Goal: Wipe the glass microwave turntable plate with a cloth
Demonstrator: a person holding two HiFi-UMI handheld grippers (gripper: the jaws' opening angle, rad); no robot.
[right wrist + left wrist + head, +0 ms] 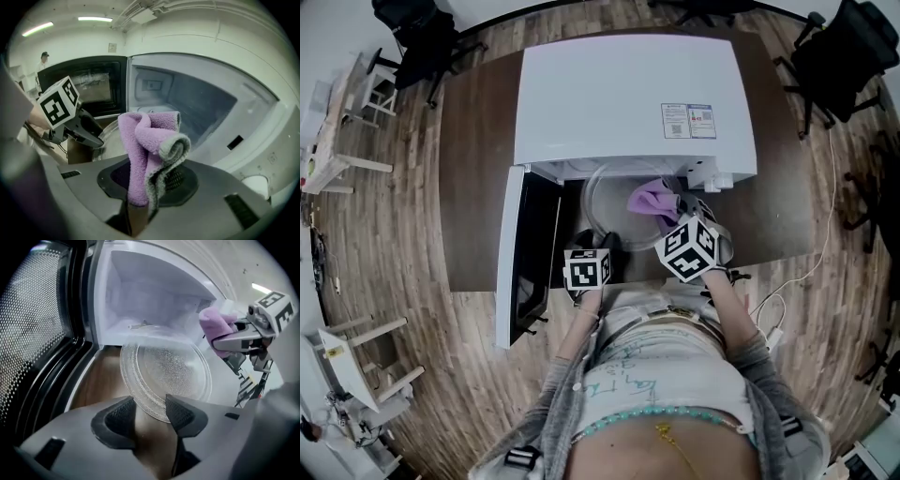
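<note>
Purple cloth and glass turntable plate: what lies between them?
Nothing. The left gripper view shows the purple cloth, pinched in the right gripper, hanging above the right rim of the round glass plate, bare gap between.

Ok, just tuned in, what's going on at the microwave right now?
A person works at the open microwave with two grippers. The glass plate sticks partway out of its mouth, over the table. The left gripper is open, its jaws either side of the plate's near rim without gripping it. The right gripper is shut on a purple cloth, held up by the plate's right side; it doesn't appear to touch the glass yet.
</note>
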